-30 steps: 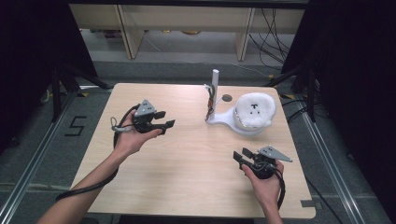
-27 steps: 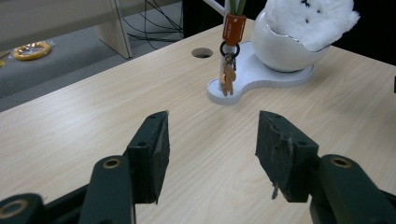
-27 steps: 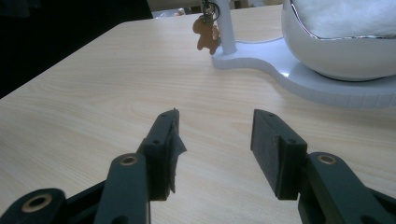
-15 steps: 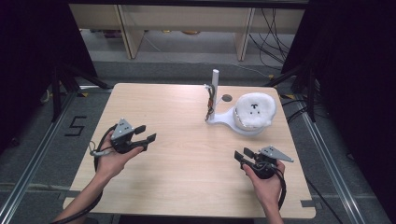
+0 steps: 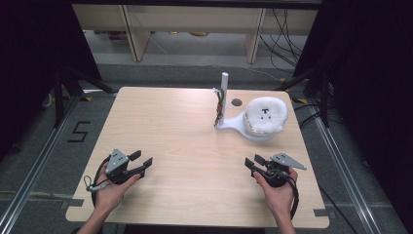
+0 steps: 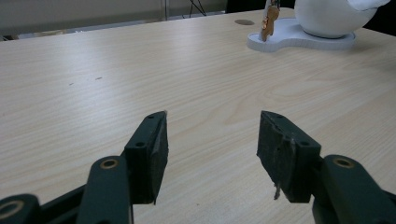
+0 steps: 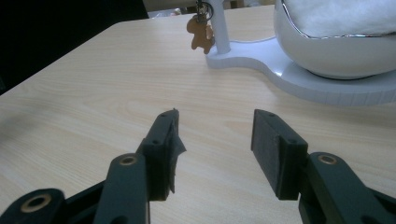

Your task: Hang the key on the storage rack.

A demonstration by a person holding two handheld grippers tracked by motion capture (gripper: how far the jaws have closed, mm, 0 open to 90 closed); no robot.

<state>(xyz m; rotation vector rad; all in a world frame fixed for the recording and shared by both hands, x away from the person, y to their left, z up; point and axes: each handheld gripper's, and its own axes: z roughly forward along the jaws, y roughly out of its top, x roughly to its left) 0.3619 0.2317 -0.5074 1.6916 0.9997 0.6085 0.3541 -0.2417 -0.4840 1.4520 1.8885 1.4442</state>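
Presently both grippers are sitting low over the table [image 5: 185,146] with nothing in them. Left gripper [image 5: 142,163], lower left of the high view: jaws standing wide, nothing between the pads, bare wood showing through the gap in the left gripper view. The hand [image 5: 111,187] is gripping it from below, forearm coming in from the bottom edge, jaws pointing toward the right of the frame.

Right gripper [image 5: 252,163], lower right: jaws also parted fairly wide, nothing held or touched. Its hand [image 5: 277,192] is resting near the table's near edge, jaws pointing left.

White stand [image 5: 234,124], upper right of the high view, is carrying a round white bowl-shaped piece [image 5: 265,114] and a thin post [image 5: 224,90]; a small orange charm [image 7: 200,31] is hanging off the post. Both grippers are well apart from it.
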